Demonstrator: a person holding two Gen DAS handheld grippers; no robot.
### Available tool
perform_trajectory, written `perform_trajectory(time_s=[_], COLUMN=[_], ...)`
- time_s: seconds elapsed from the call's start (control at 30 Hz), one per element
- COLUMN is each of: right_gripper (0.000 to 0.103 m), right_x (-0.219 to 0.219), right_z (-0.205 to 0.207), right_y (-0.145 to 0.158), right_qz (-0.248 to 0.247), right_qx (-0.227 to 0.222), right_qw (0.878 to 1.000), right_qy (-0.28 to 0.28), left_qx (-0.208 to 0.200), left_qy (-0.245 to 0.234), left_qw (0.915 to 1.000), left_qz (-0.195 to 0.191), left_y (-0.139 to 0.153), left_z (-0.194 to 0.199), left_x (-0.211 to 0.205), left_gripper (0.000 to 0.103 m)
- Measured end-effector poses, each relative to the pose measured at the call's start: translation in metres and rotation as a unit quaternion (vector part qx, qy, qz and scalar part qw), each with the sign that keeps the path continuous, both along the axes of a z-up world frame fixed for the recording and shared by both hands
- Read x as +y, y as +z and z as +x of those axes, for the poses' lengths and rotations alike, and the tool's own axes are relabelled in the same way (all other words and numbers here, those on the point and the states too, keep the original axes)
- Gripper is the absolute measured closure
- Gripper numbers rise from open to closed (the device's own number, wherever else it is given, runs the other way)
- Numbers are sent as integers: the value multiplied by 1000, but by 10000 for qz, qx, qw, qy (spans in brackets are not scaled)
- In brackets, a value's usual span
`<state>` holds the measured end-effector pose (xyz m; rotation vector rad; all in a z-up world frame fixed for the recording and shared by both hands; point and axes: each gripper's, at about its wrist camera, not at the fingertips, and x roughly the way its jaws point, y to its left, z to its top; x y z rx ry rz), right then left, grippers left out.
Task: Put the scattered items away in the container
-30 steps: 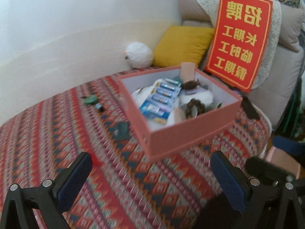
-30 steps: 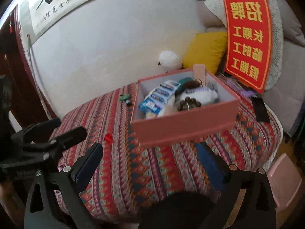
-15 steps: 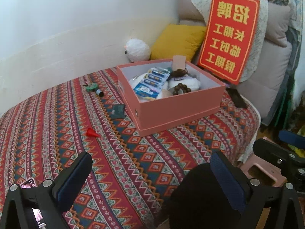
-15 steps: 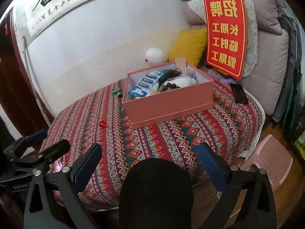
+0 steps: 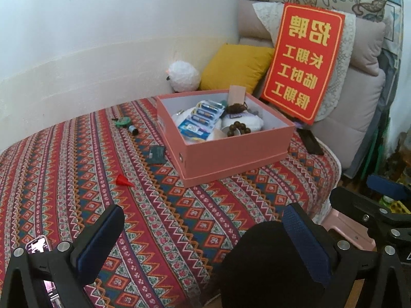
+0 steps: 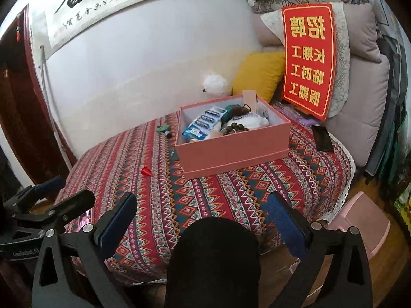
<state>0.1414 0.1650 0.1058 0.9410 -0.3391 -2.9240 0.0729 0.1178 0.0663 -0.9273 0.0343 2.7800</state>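
- At the far left, a phone (image 5: pixel 38 247) lies on the near edge of the patterned cloth (image 5: pixel 179 218), just behind the left tongs.
- The left gripper (image 5: pixel 203 233) is spread wide with nothing between its blue pads. It hangs over the near edge of the cloth, well apart from the box.
- A small red cone (image 5: pixel 124 180) lies alone on the cloth, between the left gripper and the box.
- Farther back, a little green thing (image 5: pixel 122 121) and a small dark bottle (image 5: pixel 133 130) lie side by side near the wall.
- A dark flat packet (image 5: pixel 157 154) lies just beside the left wall of the box.
- The pink box (image 5: pixel 239 151) sits in the middle of the cloth. Inside it are a blue pack of batteries (image 5: pixel 201 120), brown beads (image 5: pixel 237 129) and something white and soft (image 5: pixel 246 122).
- Behind the box are a white fluffy toy (image 5: pixel 183 75), a yellow cushion (image 5: pixel 236 66) and a red sign (image 5: pixel 304 59) with gold writing.
- A black phone (image 6: pixel 322 138) lies on the cloth to the right of the box.
- The right gripper (image 6: pixel 203 220) is spread wide too and holds nothing. It hangs in front of the near edge of the cloth.
- A pink stool (image 6: pixel 359 223) stands on the floor at the right.
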Motion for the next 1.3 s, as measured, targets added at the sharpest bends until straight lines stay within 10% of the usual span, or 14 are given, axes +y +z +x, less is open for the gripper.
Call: perform_trajectory(time_s=[1.3], right_gripper=[1], right_x=[5], right_z=[-14], right_y=[-6], right_qz=[10], right_qx=[-121], right_qw=[9999], right_qy=[-60], left_qx=[62], left_qy=[-23], left_qw=[9999], left_qz=[-82], left_y=[-8], left_z=[-6], left_x=[1], left_gripper=[2])
